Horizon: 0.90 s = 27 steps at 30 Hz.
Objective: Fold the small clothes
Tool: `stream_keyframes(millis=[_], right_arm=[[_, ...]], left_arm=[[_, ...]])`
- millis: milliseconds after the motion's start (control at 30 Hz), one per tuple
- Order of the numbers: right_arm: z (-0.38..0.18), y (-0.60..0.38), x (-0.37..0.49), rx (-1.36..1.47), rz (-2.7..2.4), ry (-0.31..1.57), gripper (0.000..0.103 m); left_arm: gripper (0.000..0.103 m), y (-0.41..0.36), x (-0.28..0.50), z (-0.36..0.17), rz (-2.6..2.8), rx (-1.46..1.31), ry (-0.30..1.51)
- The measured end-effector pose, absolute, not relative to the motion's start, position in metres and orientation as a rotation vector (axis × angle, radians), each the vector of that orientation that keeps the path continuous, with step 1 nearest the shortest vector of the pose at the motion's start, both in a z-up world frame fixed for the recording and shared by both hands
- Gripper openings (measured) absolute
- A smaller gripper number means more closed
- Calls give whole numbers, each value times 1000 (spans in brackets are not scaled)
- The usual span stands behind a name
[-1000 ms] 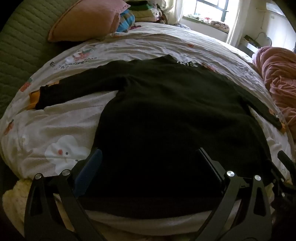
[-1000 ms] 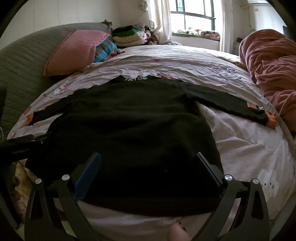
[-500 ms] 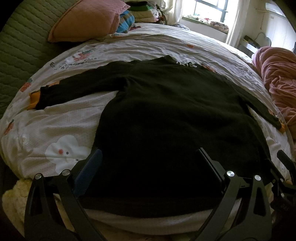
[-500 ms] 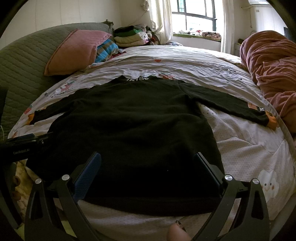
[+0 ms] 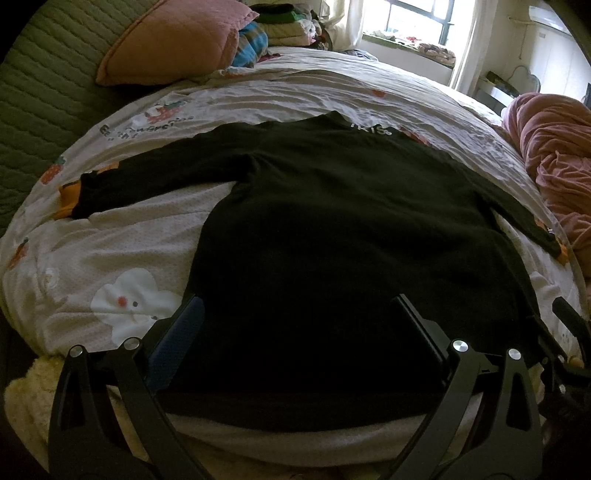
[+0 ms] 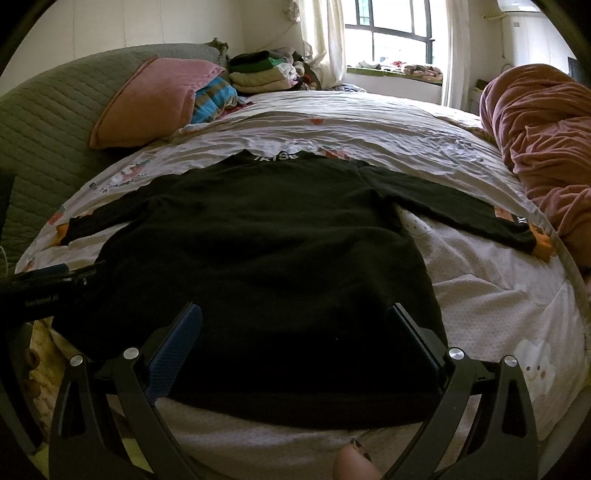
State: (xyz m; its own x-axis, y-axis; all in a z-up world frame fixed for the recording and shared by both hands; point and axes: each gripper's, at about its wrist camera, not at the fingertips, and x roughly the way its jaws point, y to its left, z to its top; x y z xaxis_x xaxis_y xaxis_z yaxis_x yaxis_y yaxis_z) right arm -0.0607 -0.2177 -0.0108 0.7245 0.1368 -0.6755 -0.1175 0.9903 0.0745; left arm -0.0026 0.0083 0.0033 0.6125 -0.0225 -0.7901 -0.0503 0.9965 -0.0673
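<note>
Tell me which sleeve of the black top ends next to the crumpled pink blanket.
The right-hand sleeve: its orange-trimmed cuff lies beside the pink blanket. The other sleeve points toward the green quilted headboard.

A bed covered by a pale, wrinkled quilt printed with small cartoon clouds and fruit fills most of both views, and a quilted grey-green headboard runs along its left side. A pink pillow leans against the headboard, with a blue striped cloth tucked just beside it and a stack of folded clothes farther back near the cream curtain. A bunched dusty-pink blanket lies at the right edge of the bed, and a bright barred window stands behind, its sill strewn with small items too blurred to identify.
</note>
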Motion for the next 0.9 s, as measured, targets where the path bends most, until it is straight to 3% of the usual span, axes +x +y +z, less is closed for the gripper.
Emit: stream_keyframes(millis=[900], right_arm=[[-11,-219,-61,25,141,746,99]], left_arm=[[94,6,-4,4,17,-83,911]])
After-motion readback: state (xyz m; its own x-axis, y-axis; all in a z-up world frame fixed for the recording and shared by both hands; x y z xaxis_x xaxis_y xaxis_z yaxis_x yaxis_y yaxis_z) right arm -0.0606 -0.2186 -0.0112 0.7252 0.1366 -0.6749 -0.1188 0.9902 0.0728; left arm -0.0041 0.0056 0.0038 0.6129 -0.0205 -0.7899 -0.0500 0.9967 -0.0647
